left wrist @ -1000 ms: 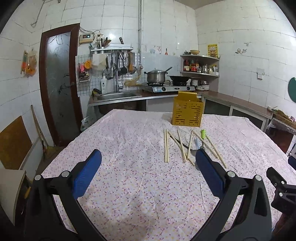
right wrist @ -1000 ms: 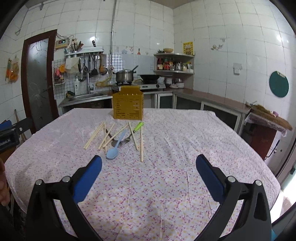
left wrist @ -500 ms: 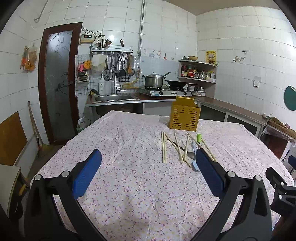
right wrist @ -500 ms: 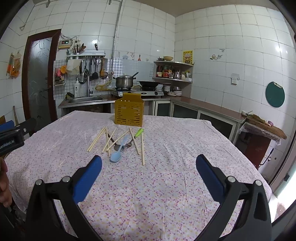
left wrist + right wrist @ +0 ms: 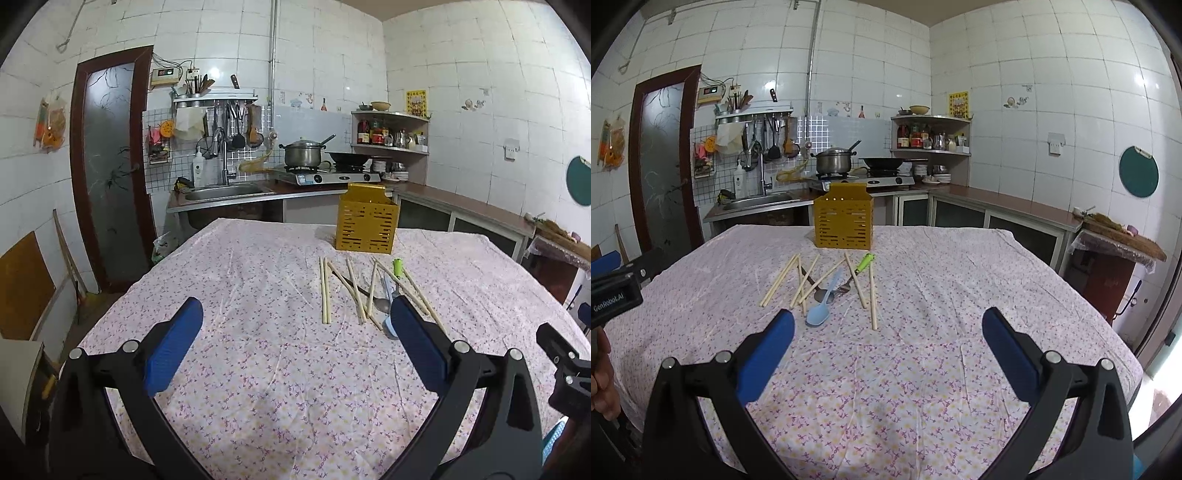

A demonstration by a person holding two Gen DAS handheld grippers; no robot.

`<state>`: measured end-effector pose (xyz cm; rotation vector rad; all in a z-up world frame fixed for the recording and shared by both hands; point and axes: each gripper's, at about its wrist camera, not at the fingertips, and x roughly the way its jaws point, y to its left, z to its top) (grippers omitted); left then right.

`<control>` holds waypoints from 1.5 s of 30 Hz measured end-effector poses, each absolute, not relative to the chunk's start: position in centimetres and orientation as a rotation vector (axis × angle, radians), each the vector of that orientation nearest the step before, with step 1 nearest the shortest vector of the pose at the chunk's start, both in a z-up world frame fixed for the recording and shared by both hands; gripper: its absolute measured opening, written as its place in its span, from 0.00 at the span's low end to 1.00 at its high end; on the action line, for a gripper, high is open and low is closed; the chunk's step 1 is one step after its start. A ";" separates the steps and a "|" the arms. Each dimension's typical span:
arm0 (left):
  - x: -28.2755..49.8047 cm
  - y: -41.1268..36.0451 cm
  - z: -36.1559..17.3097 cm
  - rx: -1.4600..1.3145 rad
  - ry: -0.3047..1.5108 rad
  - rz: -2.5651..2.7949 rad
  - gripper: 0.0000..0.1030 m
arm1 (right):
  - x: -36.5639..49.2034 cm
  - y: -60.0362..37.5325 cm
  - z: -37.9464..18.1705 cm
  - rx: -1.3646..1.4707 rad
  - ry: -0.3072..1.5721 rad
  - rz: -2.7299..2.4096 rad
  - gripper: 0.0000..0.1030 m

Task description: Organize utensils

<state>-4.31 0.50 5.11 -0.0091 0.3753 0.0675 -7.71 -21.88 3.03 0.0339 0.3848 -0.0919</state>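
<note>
Both tools idle w/ jaws spread wide, nothing held: left gripper (image 5: 293,341) and right gripper (image 5: 886,341) hover over the floral tablecloth (image 5: 923,387), well short of the utensils; these lie scattered mid-table just in front of the yellow slotted holder (image 5: 843,221), which stands upright at the far end.

Handling, as a guess: chopsticks (image 5: 779,280) are light, stiff, thin, apt to roll or slip from the pads; best pinched across the shaft near mid-length, one or a parallel pair at a time; several cross each other, so lifting one may drag others. Blue spoon (image 5: 822,306) looks like light plastic; take it by the handle, not the bowl. Green-handled utensil (image 5: 864,261) offers a thicker grip at its handle.

Views differ: right wrist shows the spoon whole plus a metal spoon and fork under the sticks; left wrist hides most of the spoon behind its own finger, but shows the leftmost chopstick pair (image 5: 325,291) lying clear and parallel.
</note>
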 end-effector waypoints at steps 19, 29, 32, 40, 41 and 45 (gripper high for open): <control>-3.2 -1.3 4.4 0.039 0.403 0.072 0.95 | -6.5 -23.8 1.8 0.094 0.398 -0.083 0.96; -3.2 -2.0 4.2 0.062 0.409 0.070 0.95 | -6.4 -24.5 1.3 0.116 0.405 -0.085 0.96; -3.2 -2.1 4.3 0.066 0.408 0.077 0.95 | -6.3 -24.5 1.1 0.121 0.407 -0.079 0.96; -3.0 -2.6 4.0 0.076 0.415 0.068 0.95 | -6.2 -25.1 0.8 0.132 0.416 -0.083 0.96; -3.0 -2.7 4.1 0.078 0.416 0.069 0.95 | -6.1 -25.1 0.7 0.130 0.416 -0.085 0.96; -2.8 -2.9 4.0 0.081 0.426 0.066 0.95 | -6.0 -25.0 0.6 0.131 0.423 -0.079 0.96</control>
